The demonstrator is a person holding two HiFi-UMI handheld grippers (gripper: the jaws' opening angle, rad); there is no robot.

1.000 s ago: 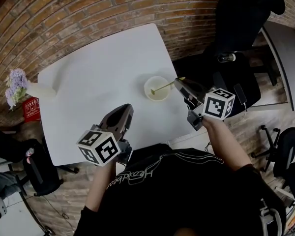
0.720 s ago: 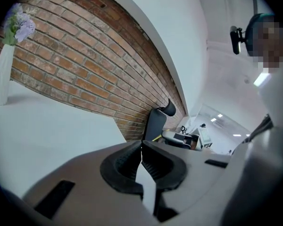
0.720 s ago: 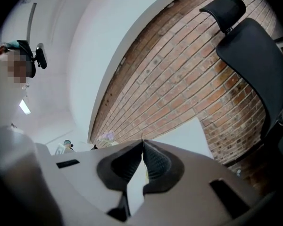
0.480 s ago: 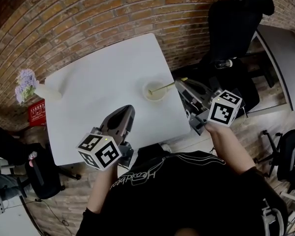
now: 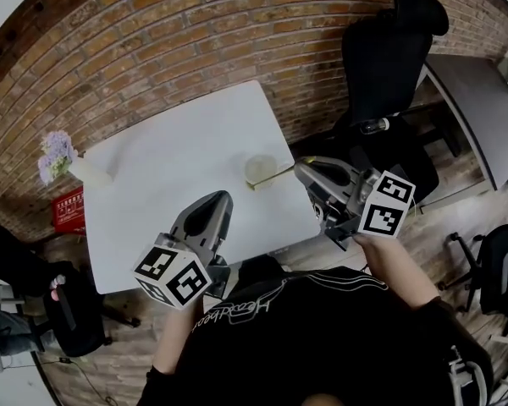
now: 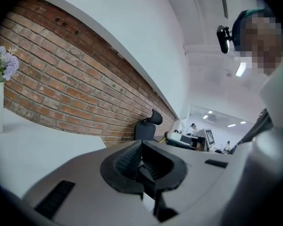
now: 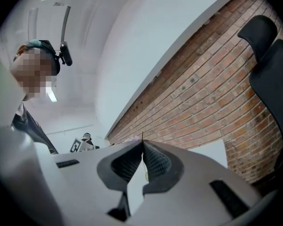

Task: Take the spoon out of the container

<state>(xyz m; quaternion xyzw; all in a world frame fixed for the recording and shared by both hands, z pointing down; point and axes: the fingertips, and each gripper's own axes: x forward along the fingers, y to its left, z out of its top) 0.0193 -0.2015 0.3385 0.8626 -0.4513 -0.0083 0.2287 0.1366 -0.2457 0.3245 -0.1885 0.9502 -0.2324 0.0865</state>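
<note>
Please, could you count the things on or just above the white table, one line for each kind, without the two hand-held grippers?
pale round container: 1
thin yellow spoon: 1
white vase with purple flowers: 1
Total: 3

Probably an office (brick wall (image 5: 195, 24), swivel chairs (image 5: 389, 66))

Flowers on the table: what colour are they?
The flowers are pale purple, clearest in the left gripper view.
</note>
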